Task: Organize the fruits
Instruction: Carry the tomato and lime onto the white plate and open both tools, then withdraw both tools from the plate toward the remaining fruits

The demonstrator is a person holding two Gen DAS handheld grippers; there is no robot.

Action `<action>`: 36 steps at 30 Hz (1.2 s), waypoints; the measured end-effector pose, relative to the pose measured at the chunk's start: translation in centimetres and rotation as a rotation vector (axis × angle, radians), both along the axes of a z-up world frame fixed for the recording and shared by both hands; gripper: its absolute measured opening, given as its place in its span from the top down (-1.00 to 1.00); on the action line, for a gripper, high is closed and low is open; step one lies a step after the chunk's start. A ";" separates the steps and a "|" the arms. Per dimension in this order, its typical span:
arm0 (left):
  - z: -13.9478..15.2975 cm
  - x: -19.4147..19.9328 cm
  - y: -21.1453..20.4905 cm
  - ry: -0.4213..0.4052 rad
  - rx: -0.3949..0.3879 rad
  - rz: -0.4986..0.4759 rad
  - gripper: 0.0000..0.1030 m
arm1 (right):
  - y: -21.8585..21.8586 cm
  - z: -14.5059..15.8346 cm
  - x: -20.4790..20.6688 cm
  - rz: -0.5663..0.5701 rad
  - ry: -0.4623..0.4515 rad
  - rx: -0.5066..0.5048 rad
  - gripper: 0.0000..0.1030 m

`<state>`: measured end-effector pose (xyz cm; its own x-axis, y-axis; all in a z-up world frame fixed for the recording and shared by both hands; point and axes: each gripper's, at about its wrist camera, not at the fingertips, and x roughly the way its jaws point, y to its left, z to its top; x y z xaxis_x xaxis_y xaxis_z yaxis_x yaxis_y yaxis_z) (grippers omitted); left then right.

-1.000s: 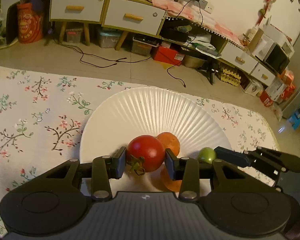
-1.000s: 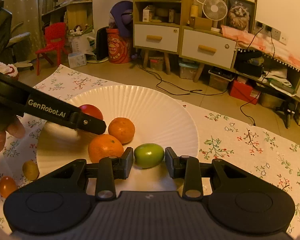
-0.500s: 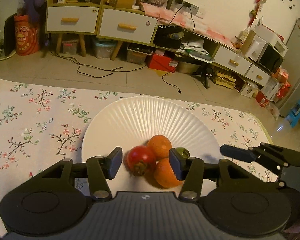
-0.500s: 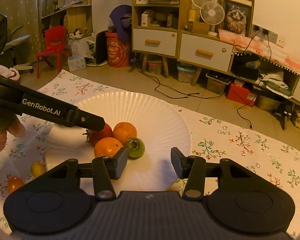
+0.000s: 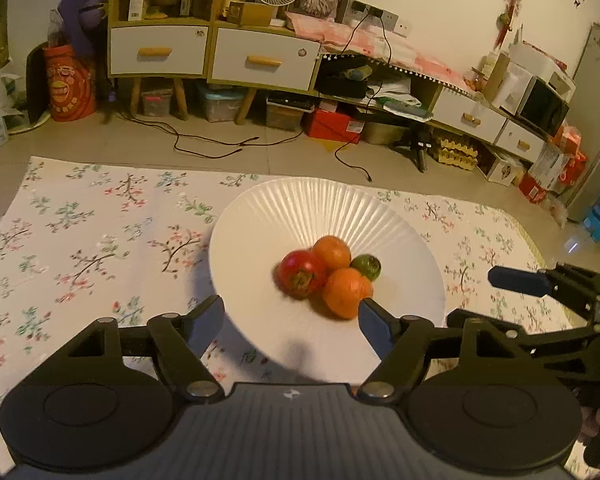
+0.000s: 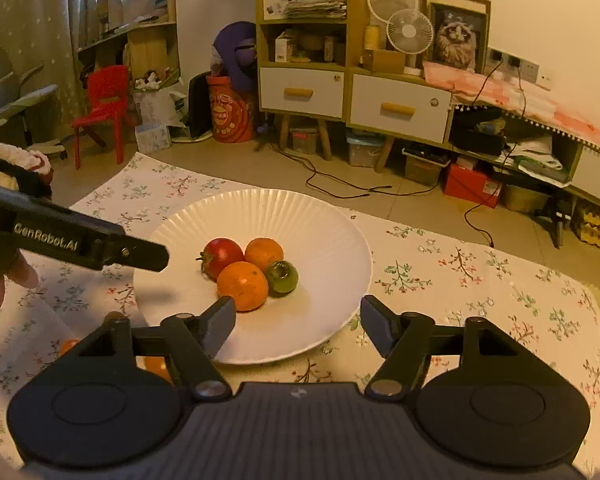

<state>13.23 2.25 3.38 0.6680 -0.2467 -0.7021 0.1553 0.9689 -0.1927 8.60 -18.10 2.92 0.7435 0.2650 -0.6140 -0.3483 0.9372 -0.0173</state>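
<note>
Fruits (image 6: 252, 270) are left piled on the plate (image 6: 332, 232) ahead of both wide, empty grippers (image 5: 292, 320) (image 6: 298, 324); leftover fruit (image 6: 156, 364) should be gripped gently.

Four fruits (image 6: 252, 270) clustered touching on plate (image 6: 320, 216), plate on tablecloth (image 6: 460, 276), cabinets (image 6: 354, 92) behind

My view: white ribbed plate (image 6: 324, 220) on white cloth (image 5: 100, 220) with pink and teal blossom sprigs on dark twigs. On plate I see red tomato (image 6: 222, 256), two oranges (image 6: 243, 285) (orange skin, both), green tomato (image 6: 283, 277) with dark top. Left gripper (image 5: 290, 318) black, blue pads. Right gripper (image 6: 298, 326) same colours. Small orange-yellow fruit (image 6: 156, 364) on cloth, half hidden.
</note>
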 end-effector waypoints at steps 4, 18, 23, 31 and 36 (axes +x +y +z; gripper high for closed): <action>0.1 -0.9 0.2 -0.002 0.006 -0.007 -0.58 | 0.1 0.1 -0.7 -0.003 0.003 0.014 -0.39; -0.3 -4.7 0.0 -0.006 0.044 -0.048 -0.84 | 0.4 0.1 -3.0 0.006 0.025 0.031 -0.81; -0.6 -6.2 -0.2 -0.018 0.077 -0.030 -0.96 | 0.5 -0.3 -4.0 0.007 0.044 0.036 -0.94; -1.9 -8.5 -0.1 -0.010 0.127 -0.040 -0.96 | 0.1 -1.9 -5.3 0.000 0.086 0.037 -0.99; -2.8 -9.8 0.2 -0.003 0.150 -0.050 -0.96 | -0.3 -2.7 -6.0 -0.017 0.095 0.033 -0.99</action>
<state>3.46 2.44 0.62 0.6597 -0.1726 -0.7314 0.2046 0.9778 -0.0462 2.58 -18.41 0.22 0.6866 0.2742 -0.6733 -0.3310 0.9425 0.0462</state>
